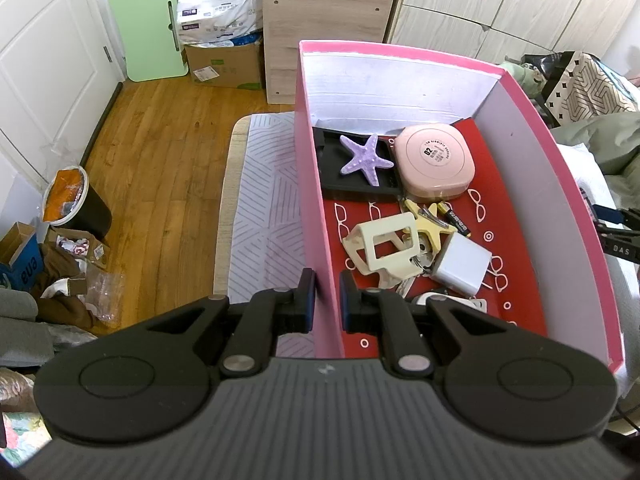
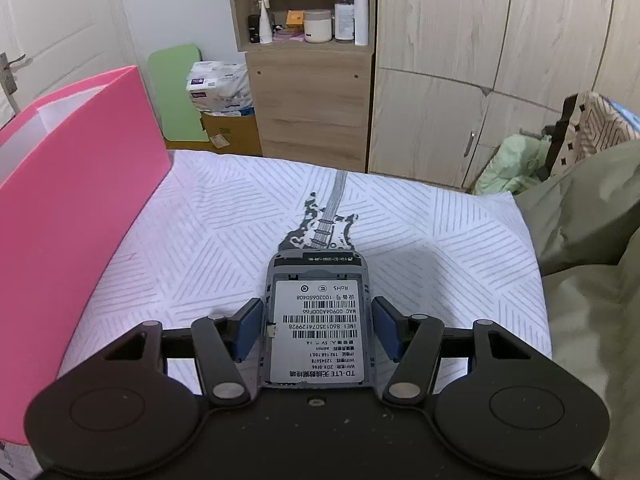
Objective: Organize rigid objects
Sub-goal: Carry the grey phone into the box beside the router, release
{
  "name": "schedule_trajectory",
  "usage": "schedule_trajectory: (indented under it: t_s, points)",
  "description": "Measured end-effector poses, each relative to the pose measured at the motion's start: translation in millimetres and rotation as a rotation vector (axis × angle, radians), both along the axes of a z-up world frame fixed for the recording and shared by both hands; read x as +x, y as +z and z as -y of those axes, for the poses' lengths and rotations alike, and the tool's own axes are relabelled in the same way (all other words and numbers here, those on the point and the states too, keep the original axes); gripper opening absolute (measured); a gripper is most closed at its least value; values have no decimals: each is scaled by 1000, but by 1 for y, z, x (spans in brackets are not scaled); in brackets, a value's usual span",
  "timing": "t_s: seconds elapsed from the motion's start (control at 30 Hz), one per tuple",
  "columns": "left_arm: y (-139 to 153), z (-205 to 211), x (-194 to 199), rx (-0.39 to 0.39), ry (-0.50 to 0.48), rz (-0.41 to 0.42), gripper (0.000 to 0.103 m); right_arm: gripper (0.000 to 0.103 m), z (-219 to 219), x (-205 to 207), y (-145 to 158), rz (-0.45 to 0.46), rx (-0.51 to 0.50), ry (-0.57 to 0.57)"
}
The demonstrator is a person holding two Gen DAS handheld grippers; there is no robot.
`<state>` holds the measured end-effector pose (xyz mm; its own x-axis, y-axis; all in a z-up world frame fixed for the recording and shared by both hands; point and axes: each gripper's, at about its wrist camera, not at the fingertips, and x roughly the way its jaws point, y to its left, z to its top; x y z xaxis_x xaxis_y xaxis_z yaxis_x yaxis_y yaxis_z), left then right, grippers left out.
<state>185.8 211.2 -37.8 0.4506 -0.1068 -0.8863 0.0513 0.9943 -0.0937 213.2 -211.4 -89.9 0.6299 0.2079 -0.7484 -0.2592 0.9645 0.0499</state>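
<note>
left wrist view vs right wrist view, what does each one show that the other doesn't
Only the left wrist view looks inside the pink box: purple starfish, pink compact, white charger, with the left gripper clamped on the box's near wall.
Only the right wrist view shows the right gripper holding a grey LTE router above the guitar print.
Both show the pink box, striped cloth, wooden cabinet and green board.
</note>
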Motion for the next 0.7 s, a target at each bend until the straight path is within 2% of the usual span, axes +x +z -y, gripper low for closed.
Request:
schedule_trajectory:
  t_s: [0.33, 0.7]
  points:
    - [1, -1, -1, -9, 5, 2, 12, 65, -9, -14, 24, 59, 18, 40]
    - [0, -2, -2, -6, 4, 10, 12, 65, -32, -35, 71, 171, 86, 145]
